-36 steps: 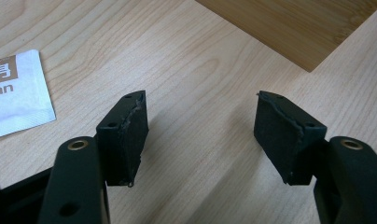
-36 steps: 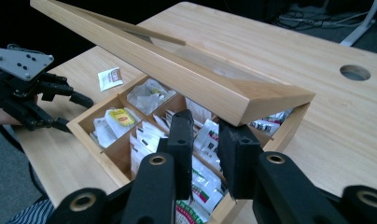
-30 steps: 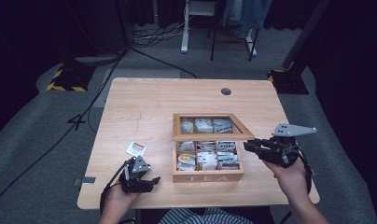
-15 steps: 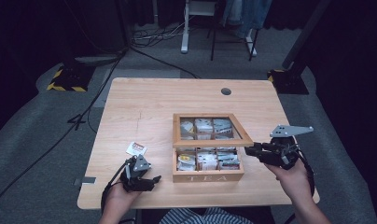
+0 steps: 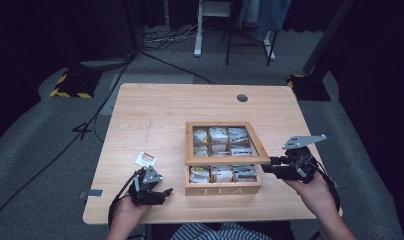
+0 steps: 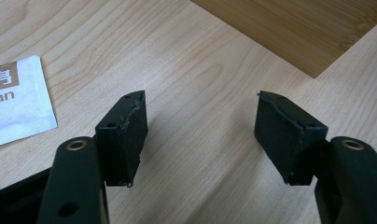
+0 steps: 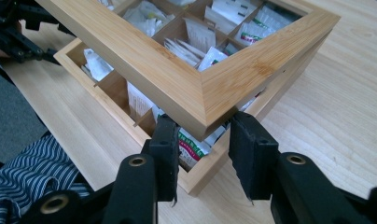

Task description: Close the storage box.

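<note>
Wooden tea box (image 5: 223, 189) near the table's (image 5: 155, 107) front edge, its glazed lid (image 5: 225, 161) half raised over the compartments of tea bags (image 5: 222, 175). The right gripper (image 5: 273, 167) meets the lid's near right corner; in the right gripper view that corner (image 7: 210, 119) sits between the two pads (image 7: 168, 140), which flank it loosely rather than pinch it, the jaws having just been opening. The left gripper (image 5: 162, 192) rests on the table left of the box, jaws apart on nothing, with a loose sachet (image 5: 146, 159) just beyond it.

Step in hand, by judgement: swinging the lid, either raising or lowering it. The next move calls for a supported, slow travel of the corner, lest the lid drop.

Against the earlier frame, the lid's front edge sits lower over the near compartments; the left gripper is unmoved.
</note>
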A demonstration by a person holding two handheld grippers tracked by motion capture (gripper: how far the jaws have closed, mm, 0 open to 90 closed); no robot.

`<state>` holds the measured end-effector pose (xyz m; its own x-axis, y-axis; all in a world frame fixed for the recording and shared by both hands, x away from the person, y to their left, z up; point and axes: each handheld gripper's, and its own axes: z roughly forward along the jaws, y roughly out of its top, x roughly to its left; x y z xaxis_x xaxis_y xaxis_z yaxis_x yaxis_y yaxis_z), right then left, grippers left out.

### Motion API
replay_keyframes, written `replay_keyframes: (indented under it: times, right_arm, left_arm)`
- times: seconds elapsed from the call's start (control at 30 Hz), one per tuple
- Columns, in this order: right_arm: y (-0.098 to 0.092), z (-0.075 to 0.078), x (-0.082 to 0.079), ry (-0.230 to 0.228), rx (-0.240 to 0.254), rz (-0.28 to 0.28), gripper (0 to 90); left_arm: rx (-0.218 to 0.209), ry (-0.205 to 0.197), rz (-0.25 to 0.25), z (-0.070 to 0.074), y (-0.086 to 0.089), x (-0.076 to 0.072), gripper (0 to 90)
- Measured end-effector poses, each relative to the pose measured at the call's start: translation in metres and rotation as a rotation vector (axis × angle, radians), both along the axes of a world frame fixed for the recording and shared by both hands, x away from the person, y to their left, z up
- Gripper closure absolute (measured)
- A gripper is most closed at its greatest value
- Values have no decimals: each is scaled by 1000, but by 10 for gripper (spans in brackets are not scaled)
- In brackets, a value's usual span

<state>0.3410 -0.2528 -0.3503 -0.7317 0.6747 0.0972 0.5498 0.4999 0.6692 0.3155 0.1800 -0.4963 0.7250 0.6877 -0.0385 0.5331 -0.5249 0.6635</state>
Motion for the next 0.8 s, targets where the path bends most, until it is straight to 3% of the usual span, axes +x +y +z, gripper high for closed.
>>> replay_keyframes:
  times: [0.8]
  right_arm:
    - [14,-16,3,113,-167,72,612]
  left_arm:
    - [-5,-1,-3,0,1,0,354]
